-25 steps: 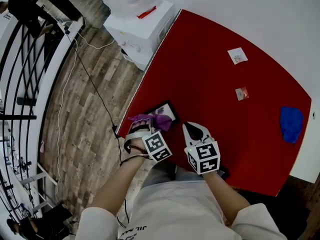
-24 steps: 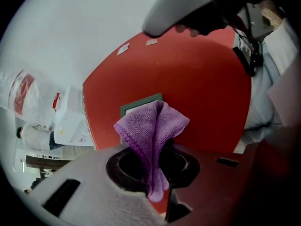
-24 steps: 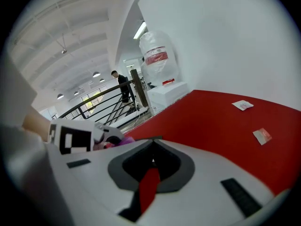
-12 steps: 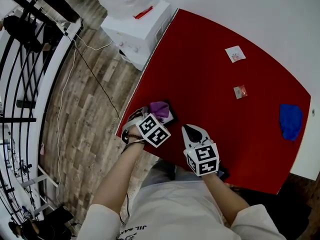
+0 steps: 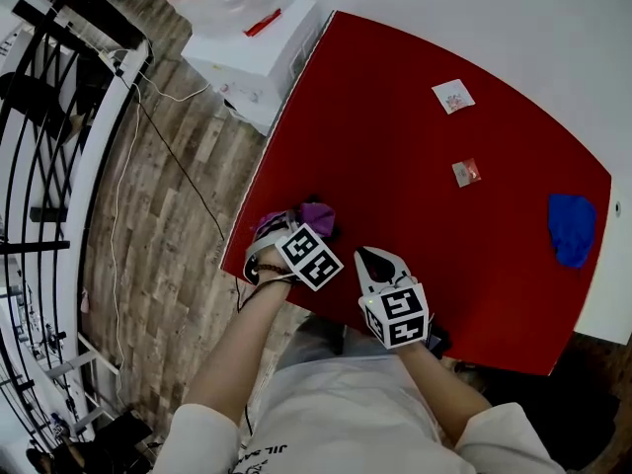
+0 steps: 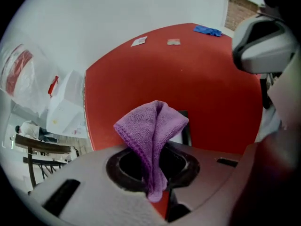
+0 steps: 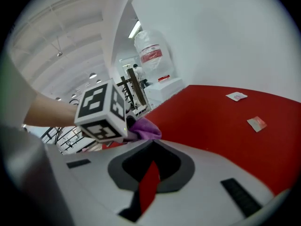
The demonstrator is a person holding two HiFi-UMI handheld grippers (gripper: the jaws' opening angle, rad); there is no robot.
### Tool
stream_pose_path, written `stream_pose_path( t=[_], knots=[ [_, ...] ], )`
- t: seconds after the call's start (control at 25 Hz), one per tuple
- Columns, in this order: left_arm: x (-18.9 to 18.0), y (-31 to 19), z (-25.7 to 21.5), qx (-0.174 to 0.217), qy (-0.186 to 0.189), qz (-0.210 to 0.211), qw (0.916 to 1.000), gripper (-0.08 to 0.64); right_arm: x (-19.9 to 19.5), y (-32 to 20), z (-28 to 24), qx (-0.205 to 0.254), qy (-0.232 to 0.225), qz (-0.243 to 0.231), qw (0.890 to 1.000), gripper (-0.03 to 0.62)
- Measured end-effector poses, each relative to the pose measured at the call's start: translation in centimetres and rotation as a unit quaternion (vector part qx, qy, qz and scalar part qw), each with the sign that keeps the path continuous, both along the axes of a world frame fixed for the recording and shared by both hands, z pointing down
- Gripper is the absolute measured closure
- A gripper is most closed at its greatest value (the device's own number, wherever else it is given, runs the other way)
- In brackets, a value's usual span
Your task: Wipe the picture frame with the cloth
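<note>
The purple cloth (image 6: 150, 131) is pinched in the L claw (image 6: 157, 192), its folded end standing up, w/ the picture frame (image 6: 187, 130) seen just behind it, lying on the red desk (image 5: 415, 166) by the near L corner. The R claw (image 7: 149, 182) is narrowed to a slit w/ nothing in it & is held just beside the L one over the desk's near edge. Two small packets (image 5: 453, 96) (image 5: 466, 172) & a blue rag (image 5: 571, 227) are seen well apart from the frame, twd the far & R sides.
</note>
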State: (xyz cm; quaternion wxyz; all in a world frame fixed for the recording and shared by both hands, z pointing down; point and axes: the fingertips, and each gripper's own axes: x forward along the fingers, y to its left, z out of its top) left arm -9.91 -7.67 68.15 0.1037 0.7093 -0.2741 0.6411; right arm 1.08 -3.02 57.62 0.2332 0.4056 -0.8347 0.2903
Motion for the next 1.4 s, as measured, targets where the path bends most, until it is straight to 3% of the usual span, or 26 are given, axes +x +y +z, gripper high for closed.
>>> stream_pose_path(
  t=[0.32, 0.6, 0.84, 1.2, 1.4],
  knots=[
    [3.0, 5.2, 0.4, -0.007, 0.003, 0.024, 0.9997, 0.497, 0.6, -0.9, -0.1, 0.002, -0.007, 0.003, 1.0, 0.588],
    [-1.0, -2.3, -1.5, 0.03, -0.011, -0.024, 0.9992, 0.497, 1.3, -0.5, 0.0, 0.0, -0.006, 0.008, 1.0, 0.588],
    [-2.1, -6.0, -1.5, 0.021, -0.025, -0.043, 0.9985, 0.497, 2.1, -0.2, 0.1, -0.003, -0.003, 0.011, 1.0, 0.588],
    [3.4, 2.2, 0.4, -0.013, -0.025, 0.028, 0.9992, 0.497, 2.7, -0.6, 0.5, -0.006, -0.005, 0.016, 1.0, 0.588],
    [4.2, 4.0, 0.6, -0.009, -0.023, 0.036, 0.999, 0.497, 2.3, -0.6, 0.7, -0.008, -0.008, 0.014, 1.0, 0.588]
  ],
)
